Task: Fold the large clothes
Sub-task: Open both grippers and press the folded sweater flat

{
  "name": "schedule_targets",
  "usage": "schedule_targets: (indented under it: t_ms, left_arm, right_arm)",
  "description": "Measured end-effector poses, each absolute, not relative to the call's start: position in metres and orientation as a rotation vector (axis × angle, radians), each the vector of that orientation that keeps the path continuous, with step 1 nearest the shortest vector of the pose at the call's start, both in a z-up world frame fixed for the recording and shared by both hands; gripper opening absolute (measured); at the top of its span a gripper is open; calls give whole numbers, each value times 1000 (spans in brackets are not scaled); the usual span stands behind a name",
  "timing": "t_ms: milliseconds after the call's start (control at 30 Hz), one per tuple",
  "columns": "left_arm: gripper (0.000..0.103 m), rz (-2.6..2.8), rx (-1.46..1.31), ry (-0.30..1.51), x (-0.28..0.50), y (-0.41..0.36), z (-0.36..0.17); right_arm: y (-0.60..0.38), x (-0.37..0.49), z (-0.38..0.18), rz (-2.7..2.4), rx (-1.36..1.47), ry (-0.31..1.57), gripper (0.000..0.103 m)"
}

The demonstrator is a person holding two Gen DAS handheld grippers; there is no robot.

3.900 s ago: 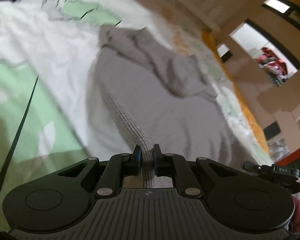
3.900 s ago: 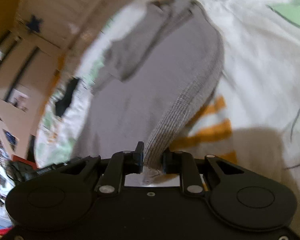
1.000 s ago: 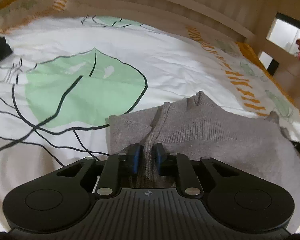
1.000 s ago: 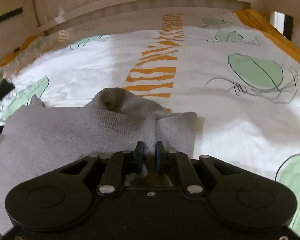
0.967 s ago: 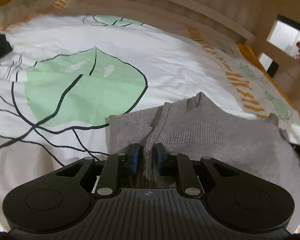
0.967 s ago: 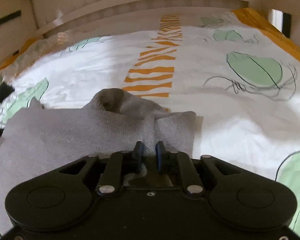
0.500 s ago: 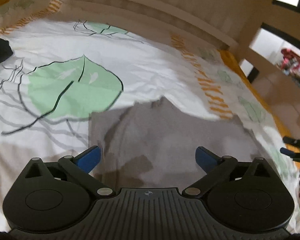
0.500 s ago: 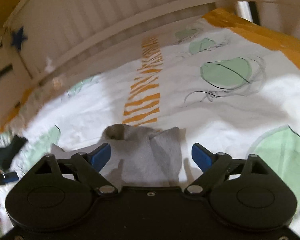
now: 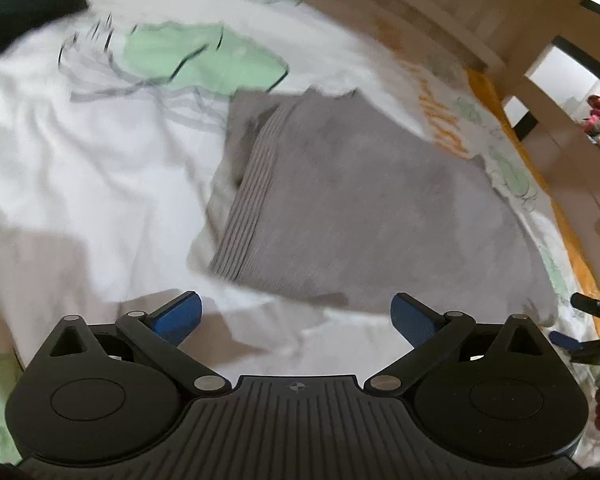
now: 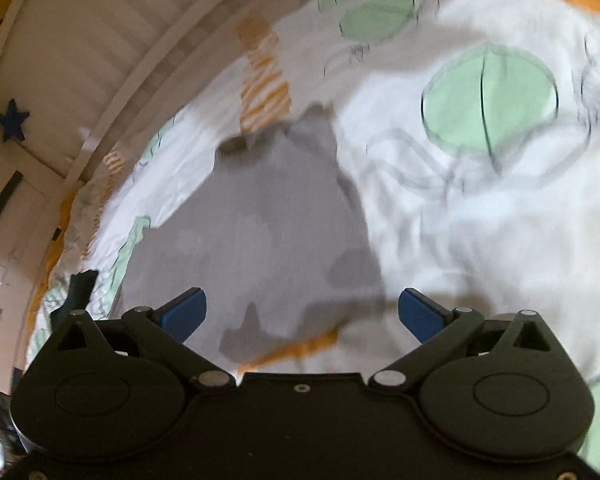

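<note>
A grey knit sweater (image 9: 364,200) lies folded in half on the bed, its ribbed hem along the left edge. It also shows in the right wrist view (image 10: 260,220), blurred. My left gripper (image 9: 296,314) is open and empty, held above the near edge of the sweater. My right gripper (image 10: 302,308) is open and empty, above the sweater's near right corner. Both blue pads stand wide apart.
The bed sheet (image 9: 80,168) is white with green leaves and orange stripes. A wooden slatted headboard (image 10: 100,40) runs behind the bed. A dark garment (image 9: 24,8) lies at the far left. The right gripper's tip (image 9: 592,320) shows at the right edge.
Both grippers released the sweater's hem half a second ago and have since pulled back and up; the folded sweater stays flat on the bed. Views are motion-blurred.
</note>
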State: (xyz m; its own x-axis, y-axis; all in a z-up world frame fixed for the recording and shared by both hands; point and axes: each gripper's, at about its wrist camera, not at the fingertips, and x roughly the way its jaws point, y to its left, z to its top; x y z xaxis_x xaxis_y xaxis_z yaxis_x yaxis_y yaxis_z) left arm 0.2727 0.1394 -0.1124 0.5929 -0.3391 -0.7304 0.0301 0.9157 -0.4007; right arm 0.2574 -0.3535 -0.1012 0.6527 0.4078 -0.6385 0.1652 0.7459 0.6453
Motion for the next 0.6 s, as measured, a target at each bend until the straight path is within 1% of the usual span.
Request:
schedule_targets:
  t_ms: [100, 200, 400, 600]
  left_arm:
    - [103, -224, -390, 902, 277, 142, -121]
    - [103, -232, -387, 877, 290, 142, -123]
    - [103, -239, -348, 825, 313, 133, -127]
    - [102, -254, -319, 790, 329, 122, -129]
  right_arm:
    - [-347, 264, -113, 169, 744, 880, 103]
    - [-343, 274, -120, 211, 760, 854, 103]
    - [-342, 294, -134, 261, 802, 742, 103]
    - [-336, 305, -139, 297, 753, 647, 103]
